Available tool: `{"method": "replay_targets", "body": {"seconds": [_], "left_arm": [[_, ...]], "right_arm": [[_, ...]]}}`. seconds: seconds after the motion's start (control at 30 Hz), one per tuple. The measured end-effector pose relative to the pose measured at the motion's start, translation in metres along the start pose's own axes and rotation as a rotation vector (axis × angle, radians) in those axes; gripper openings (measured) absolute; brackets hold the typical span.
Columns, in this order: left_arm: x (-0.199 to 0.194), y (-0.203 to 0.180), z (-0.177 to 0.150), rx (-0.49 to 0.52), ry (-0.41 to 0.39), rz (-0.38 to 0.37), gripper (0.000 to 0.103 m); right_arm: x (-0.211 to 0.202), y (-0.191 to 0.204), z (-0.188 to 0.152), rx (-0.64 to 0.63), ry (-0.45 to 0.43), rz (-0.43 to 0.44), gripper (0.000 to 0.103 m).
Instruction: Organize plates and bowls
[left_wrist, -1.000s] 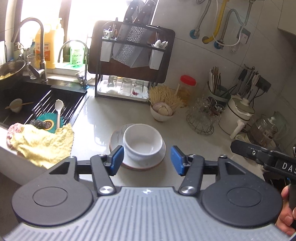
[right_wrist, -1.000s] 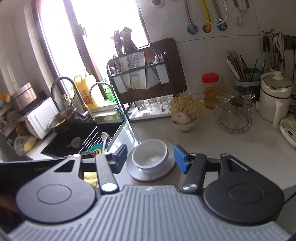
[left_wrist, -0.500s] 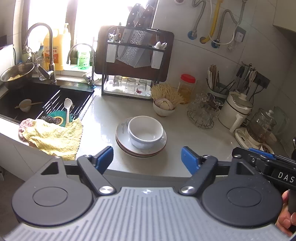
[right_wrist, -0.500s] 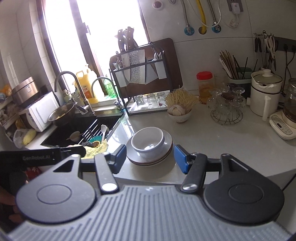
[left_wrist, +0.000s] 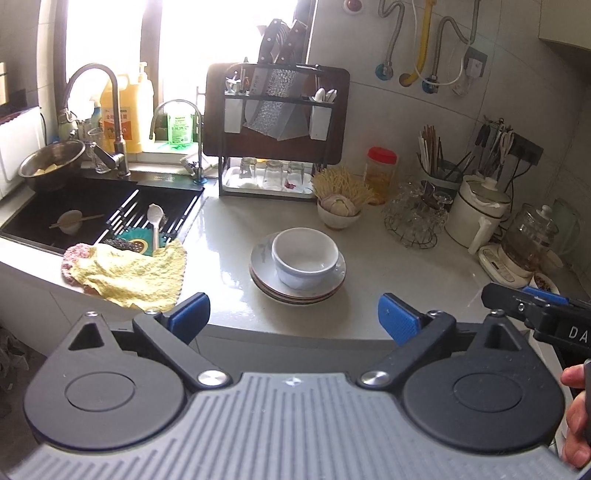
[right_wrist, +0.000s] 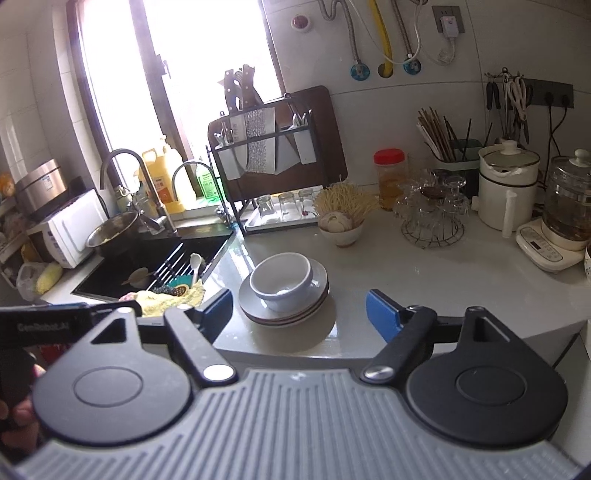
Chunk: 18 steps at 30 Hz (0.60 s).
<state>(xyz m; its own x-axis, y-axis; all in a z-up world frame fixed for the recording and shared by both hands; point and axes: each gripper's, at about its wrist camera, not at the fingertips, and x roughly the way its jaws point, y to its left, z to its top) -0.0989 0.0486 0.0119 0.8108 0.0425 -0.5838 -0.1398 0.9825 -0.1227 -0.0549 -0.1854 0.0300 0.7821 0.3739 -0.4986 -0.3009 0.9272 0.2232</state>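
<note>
A white bowl (left_wrist: 304, 256) sits upright on a small stack of plates (left_wrist: 266, 284) near the front edge of the white counter (left_wrist: 406, 280). The bowl (right_wrist: 281, 280) and the plates (right_wrist: 321, 291) also show in the right wrist view. My left gripper (left_wrist: 293, 315) is open and empty, held back over the counter's front edge, short of the stack. My right gripper (right_wrist: 299, 308) is open and empty, also back from the stack. Nothing is between either pair of blue fingertips.
A black sink (left_wrist: 99, 210) with a rack, a spoon and a small bowl lies at the left, a yellow cloth (left_wrist: 136, 277) on its rim. A knife and glass rack (left_wrist: 275, 147), a garlic bowl (left_wrist: 338, 212), a wire glass holder (left_wrist: 415, 221) and kettles (left_wrist: 480, 210) line the back.
Both grippers have drawn back and up from the bowl and plates, which now look smaller and farther. The left jaws have opened wider. The stack has not moved.
</note>
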Motion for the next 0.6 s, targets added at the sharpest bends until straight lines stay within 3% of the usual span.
{"method": "replay_targets", "body": {"seconds": [0.43, 0.47, 0.5, 0.6], "left_arm": [[-0.0075, -0.0031, -0.0090, 0.012, 0.029, 0.026, 0.100], [-0.0081, -0.0027, -0.0096, 0.010, 0.030, 0.027, 0.100], [-0.0089, -0.0019, -0.0093, 0.009, 0.028, 0.028, 0.100], [-0.0098, 0.0000, -0.0095, 0.009, 0.023, 0.035, 0.100]], "right_arm": [[-0.0081, -0.0053, -0.0090, 0.012, 0.006, -0.011, 0.088], [-0.0079, -0.0044, -0.0093, 0.011, 0.008, -0.013, 0.099], [-0.0078, -0.0034, -0.0096, 0.006, 0.005, -0.018, 0.103], [-0.0074, -0.0008, -0.0097, -0.008, -0.002, -0.015, 0.103]]}}
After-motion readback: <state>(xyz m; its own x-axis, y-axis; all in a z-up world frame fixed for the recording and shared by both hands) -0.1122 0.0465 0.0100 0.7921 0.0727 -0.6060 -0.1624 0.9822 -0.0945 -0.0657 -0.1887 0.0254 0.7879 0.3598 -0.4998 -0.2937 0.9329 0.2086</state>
